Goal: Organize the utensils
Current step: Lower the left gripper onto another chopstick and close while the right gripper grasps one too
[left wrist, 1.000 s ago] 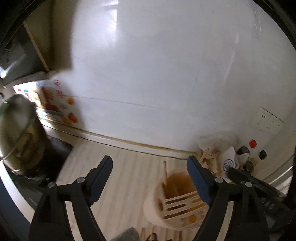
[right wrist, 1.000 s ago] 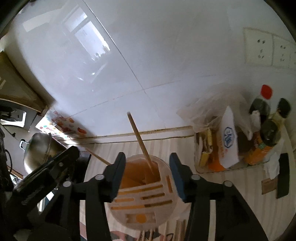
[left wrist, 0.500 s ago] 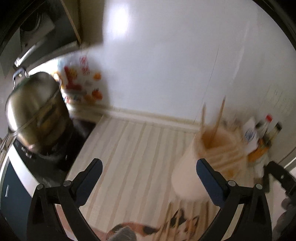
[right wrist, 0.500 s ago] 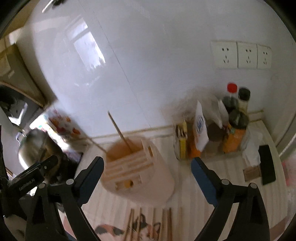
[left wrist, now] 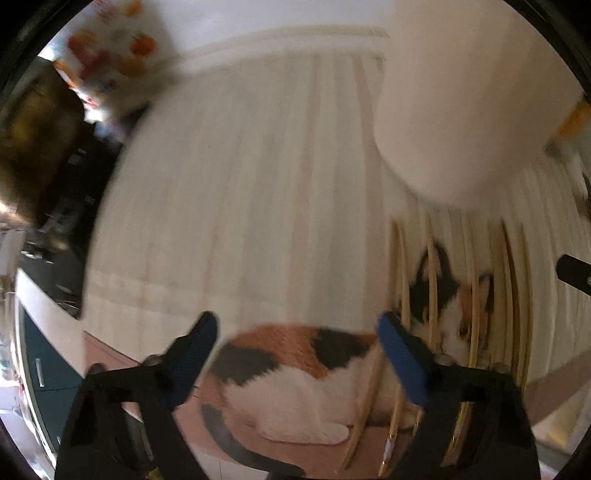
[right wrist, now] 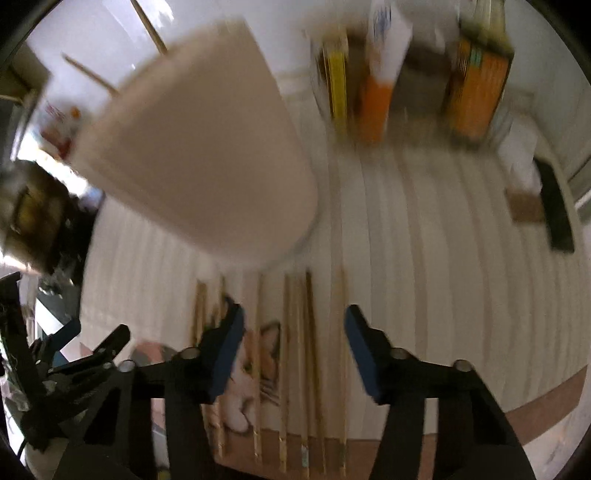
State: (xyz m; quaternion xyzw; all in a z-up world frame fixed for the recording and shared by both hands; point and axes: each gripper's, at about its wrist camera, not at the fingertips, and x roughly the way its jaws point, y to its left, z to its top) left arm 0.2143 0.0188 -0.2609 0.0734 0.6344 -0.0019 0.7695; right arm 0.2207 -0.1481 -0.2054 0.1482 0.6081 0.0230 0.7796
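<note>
Both claws spread wide, holding nothing. Left claw hangs over cat picture mat on striped surface. Right claw hangs over row of chopsticks lying side by side on mat. White holder stands just behind chopsticks, two sticks poking out top. Bottles far back, blurry.

Both grippers spread wide, nothing held.
Left gripper tilted downward, blue-padded fingers far apart, empty gap. Right gripper also angled down, pads apart, empty; left gripper's black frame visible at right view's lower left.
</note>
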